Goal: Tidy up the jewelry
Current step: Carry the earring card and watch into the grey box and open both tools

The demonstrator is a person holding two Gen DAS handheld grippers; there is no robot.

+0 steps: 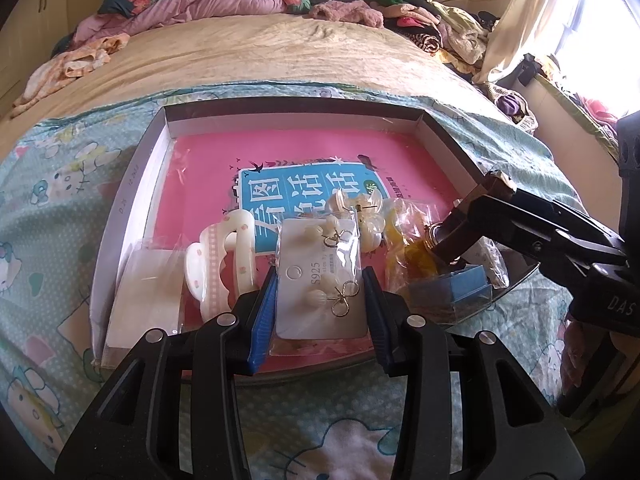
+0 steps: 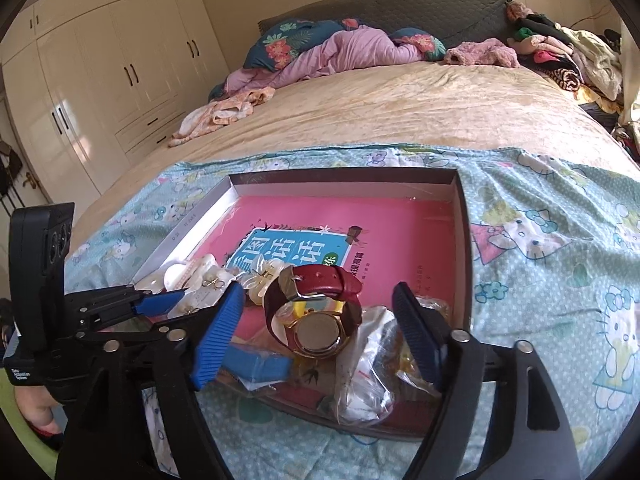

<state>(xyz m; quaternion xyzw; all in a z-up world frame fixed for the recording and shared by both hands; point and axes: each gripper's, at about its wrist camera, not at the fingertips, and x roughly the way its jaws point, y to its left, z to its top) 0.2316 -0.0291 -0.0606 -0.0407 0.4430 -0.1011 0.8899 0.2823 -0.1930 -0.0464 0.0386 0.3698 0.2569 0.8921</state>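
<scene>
A shallow cardboard box lid with white inner walls (image 1: 158, 168) lies on a pale blue cartoon-cat print sheet (image 1: 52, 208) spread over a bed with a tan blanket (image 1: 248, 48). Inside the lid lies a pink book with a blue title panel (image 1: 312, 160), and the jewelry sits along the lid's near side.

The left gripper (image 1: 318, 308), with blue-padded fingers, stands with its jaws apart on either side of a clear plastic bag holding a white card of pearl-like earrings (image 1: 320, 280); the pads are close to the bag's edges, but whether they press it cannot be told. Just left of the bag lies a cream plastic hair claw clip with pink dots (image 1: 224, 264), and beside that a flat clear packet (image 1: 148, 292). Beyond the card lies a white flower-shaped hair clip (image 1: 368, 216).

The right gripper (image 2: 320, 328) has its jaws spread wide around a wristwatch with a dark red leather strap and gold-coloured case (image 2: 316, 312), without touching it. The watch rests tilted, its metal back facing the camera, on crumpled clear plastic bags (image 2: 368, 376), near a small blue box (image 2: 260, 364) in the lid's near right corner. A cream wardrobe (image 2: 100, 80) stands left of the bed.
</scene>
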